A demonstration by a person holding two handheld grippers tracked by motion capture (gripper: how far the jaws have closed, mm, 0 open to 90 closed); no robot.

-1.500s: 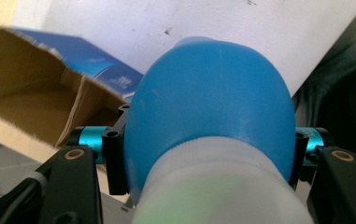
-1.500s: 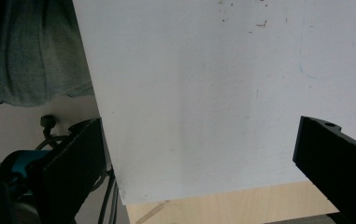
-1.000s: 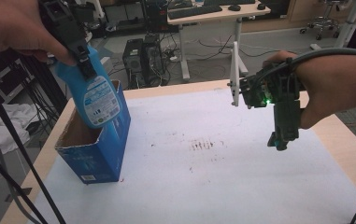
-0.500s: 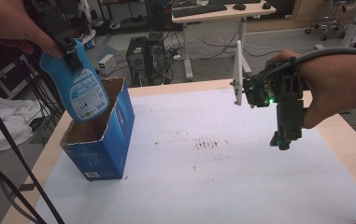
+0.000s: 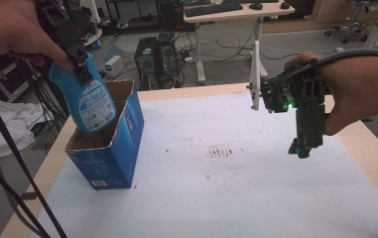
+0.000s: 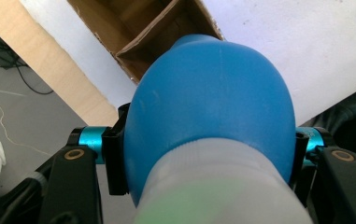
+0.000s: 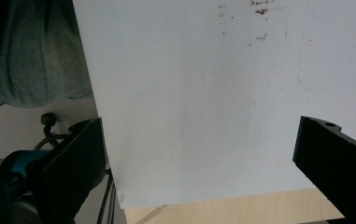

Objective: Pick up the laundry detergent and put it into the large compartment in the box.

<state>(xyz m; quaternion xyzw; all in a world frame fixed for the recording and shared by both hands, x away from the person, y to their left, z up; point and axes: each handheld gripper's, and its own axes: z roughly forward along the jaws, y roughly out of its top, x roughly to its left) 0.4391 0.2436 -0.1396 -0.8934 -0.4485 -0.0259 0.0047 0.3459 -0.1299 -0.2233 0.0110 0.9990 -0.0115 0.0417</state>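
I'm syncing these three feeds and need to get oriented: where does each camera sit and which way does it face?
High view: above the person's side, facing forward and down on the table; both hands, left gripper, right gripper.
Left gripper view: on that gripper, looking along shut jaws at the blue bottle above the open box.
Right gripper view: looks down past open jaws at the table's near edge.
Shared: bottle and box, in the high and left gripper views.

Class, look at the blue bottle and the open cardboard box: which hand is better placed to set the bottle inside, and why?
The left. The left gripper is shut on the blue bottle, whose base hangs in the box opening. The right gripper hovers open over the white table cover, far from both.
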